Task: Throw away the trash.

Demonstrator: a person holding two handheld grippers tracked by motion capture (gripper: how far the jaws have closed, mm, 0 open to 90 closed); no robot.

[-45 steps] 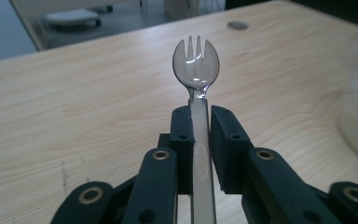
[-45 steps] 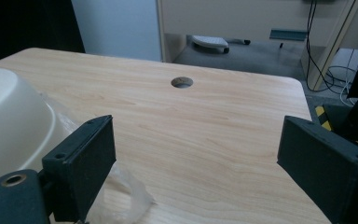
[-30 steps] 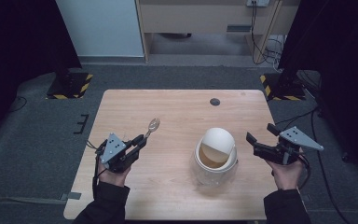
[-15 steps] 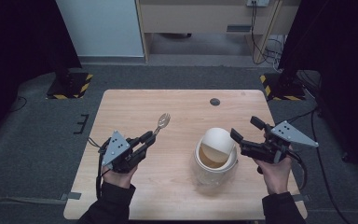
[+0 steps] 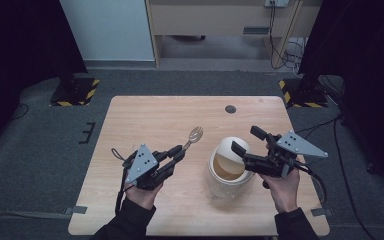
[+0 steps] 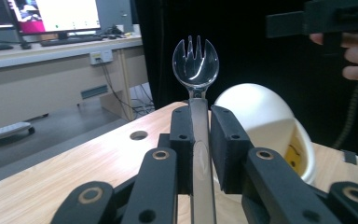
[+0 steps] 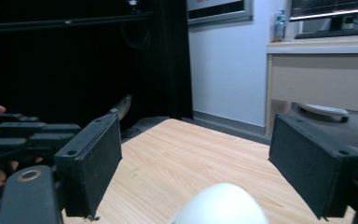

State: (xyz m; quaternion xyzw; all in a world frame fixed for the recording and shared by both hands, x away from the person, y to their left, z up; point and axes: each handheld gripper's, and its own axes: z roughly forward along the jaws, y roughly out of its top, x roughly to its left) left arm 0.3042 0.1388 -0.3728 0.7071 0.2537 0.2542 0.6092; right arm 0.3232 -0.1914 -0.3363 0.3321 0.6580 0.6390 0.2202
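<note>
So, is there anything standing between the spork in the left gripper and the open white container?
Nothing visible does. The left gripper holds the clear spork by its handle, head pointing up and away, and only bare table lies between it and the white container. The right gripper, jaws open, hovers over the container's far side.

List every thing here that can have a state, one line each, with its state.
Left gripper: shut on the spork's handle.
Spork: held off the table, tines pointing away.
Right gripper: open, jaws on either side of the container.
Container: standing on the table, white lid swung up, open.
</note>
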